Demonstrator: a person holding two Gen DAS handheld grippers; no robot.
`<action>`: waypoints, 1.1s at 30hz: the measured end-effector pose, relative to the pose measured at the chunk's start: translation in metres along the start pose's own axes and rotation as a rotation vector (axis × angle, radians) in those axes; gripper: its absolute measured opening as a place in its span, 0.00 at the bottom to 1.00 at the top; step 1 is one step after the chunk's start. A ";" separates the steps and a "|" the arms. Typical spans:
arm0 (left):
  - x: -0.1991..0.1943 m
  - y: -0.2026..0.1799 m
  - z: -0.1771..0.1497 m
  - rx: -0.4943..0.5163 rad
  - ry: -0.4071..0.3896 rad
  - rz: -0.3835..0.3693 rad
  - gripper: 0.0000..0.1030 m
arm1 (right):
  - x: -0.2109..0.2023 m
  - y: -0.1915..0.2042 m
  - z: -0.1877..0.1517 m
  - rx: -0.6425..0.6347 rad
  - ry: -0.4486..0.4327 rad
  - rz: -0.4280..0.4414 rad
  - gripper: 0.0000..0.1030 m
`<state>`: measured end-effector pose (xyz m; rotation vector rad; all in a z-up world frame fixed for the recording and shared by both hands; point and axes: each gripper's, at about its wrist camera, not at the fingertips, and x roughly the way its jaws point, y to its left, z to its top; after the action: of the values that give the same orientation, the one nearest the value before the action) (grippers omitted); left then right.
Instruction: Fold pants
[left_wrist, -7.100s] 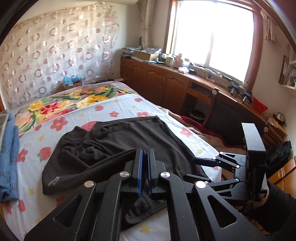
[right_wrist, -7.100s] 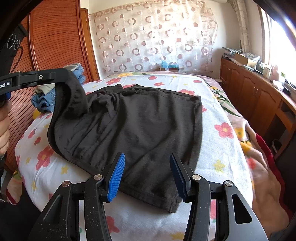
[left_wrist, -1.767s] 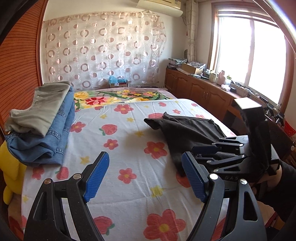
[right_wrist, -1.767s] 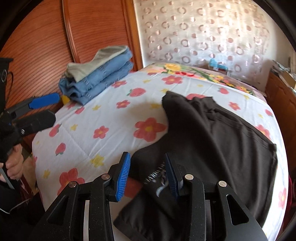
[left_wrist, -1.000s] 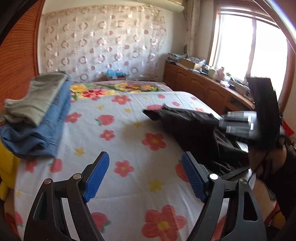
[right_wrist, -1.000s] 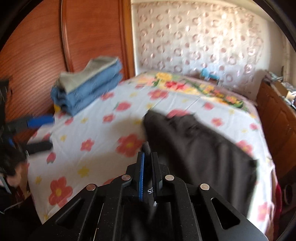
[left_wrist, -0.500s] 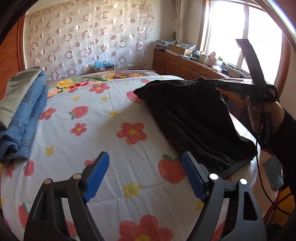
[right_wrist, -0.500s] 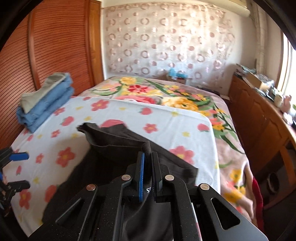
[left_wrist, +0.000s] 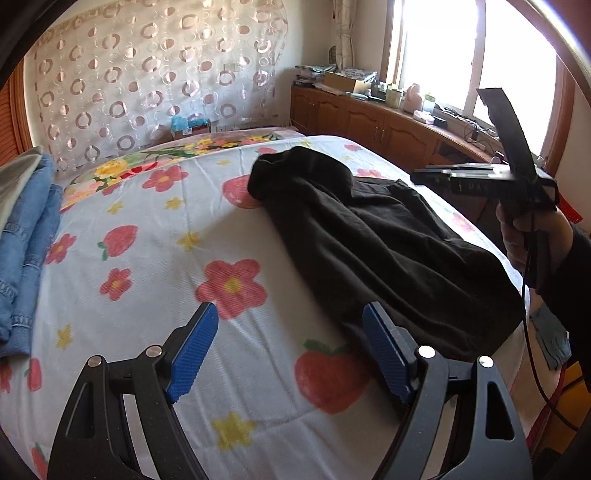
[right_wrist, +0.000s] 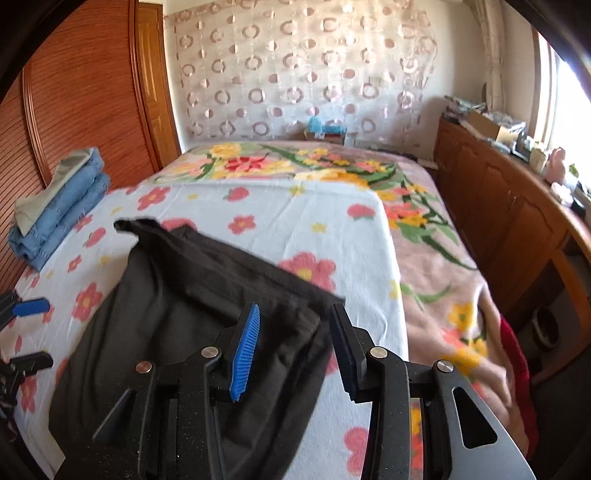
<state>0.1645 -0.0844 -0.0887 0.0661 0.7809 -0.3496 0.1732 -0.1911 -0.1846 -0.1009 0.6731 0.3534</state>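
the black pants (left_wrist: 384, 236) lie in a loose folded heap on the right half of the bed (left_wrist: 155, 280), over the flowered sheet, with one rounded end toward the pillow side and a thicker hem near the bed's edge. the cloth looks soft and limp, rather light, so i think it will sag and crease wherever it is lifted and will not keep a shape alone. it is not slippery and not fragile. the best place to take hold is, in my judgement, a seam or the hem edge, where the cloth is doubled and firm.

the right claw (right_wrist: 295, 347) has just been opening; its jaws are now apart above the pants with no cloth pinched between them. the left claw (left_wrist: 291, 350) stands wide apart and empty over the bare sheet, just beside the near hem. a stack of folded jeans (right_wrist: 59, 206) rests at the far left of the bed.
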 end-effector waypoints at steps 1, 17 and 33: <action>0.002 -0.001 0.001 0.002 0.005 -0.002 0.79 | 0.001 0.001 -0.001 -0.008 0.011 0.010 0.40; 0.023 -0.014 0.000 0.038 0.080 0.008 0.79 | 0.021 -0.010 0.027 0.018 0.048 0.036 0.05; 0.028 -0.013 -0.002 0.030 0.105 0.023 0.79 | 0.013 -0.035 0.035 0.043 0.049 -0.142 0.32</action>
<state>0.1775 -0.1043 -0.1086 0.1220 0.8782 -0.3384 0.2158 -0.2132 -0.1664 -0.1162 0.7174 0.2006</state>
